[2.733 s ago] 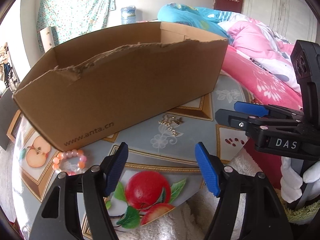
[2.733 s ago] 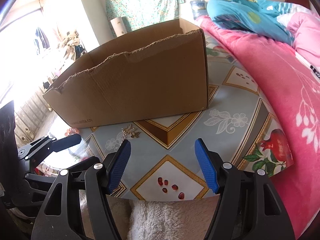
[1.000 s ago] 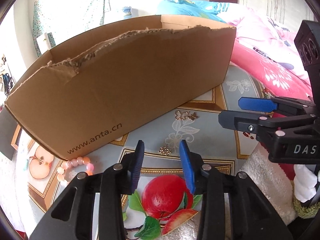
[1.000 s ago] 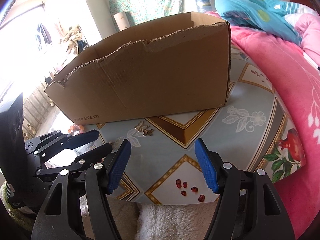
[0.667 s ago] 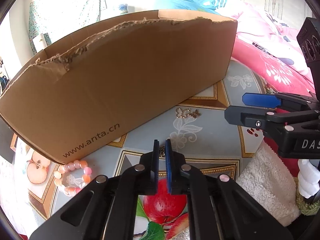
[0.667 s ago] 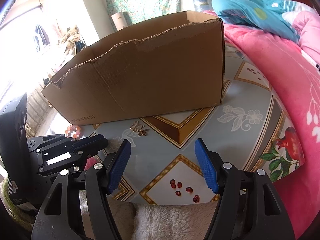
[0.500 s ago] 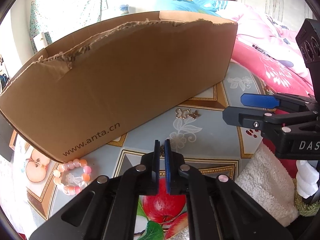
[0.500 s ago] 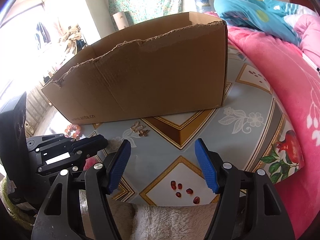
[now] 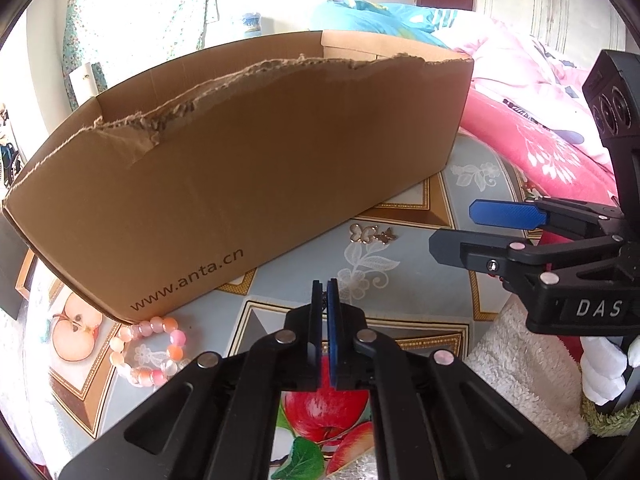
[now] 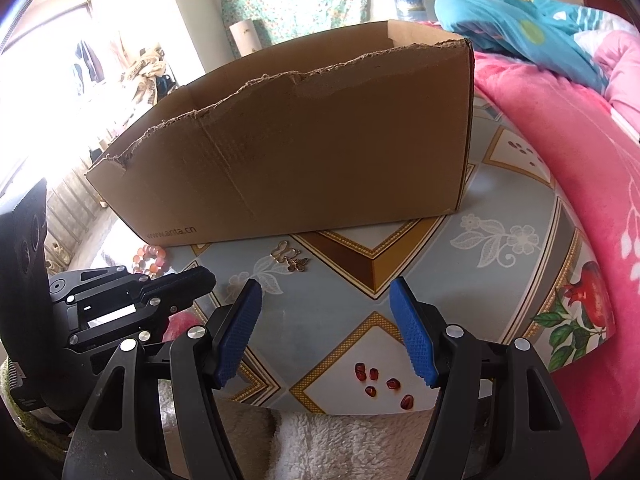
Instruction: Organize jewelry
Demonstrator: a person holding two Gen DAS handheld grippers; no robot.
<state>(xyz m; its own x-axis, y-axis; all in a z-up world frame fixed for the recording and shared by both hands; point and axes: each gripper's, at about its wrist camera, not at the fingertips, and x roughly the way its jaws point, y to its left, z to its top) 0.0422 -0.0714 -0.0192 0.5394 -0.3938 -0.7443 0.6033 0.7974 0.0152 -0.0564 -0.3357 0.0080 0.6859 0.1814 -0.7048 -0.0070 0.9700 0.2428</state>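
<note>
A torn brown cardboard box (image 9: 240, 160) stands on the patterned table (image 9: 400, 292); it also shows in the right wrist view (image 10: 320, 152). Gold butterfly charms (image 9: 370, 234) lie in front of it, also visible in the right wrist view (image 10: 290, 258). A pink and orange bead bracelet (image 9: 150, 350) lies by the box's left corner. My left gripper (image 9: 325, 292) is shut on a small gold charm, barely visible between the pads, held just above the table. My right gripper (image 10: 324, 316) is open and empty near the table's front edge; it shows at the right of the left wrist view (image 9: 460, 230).
A bed with pink (image 10: 560, 128) and blue bedding (image 10: 520, 16) borders the table on the right. A white fluffy cloth (image 10: 340, 440) lies at the table's near edge. A water jug (image 10: 408, 2) stands behind the box.
My left gripper closed on the small gold charm on the table and has lifted slightly with it. The right gripper stayed open and nearly still.
</note>
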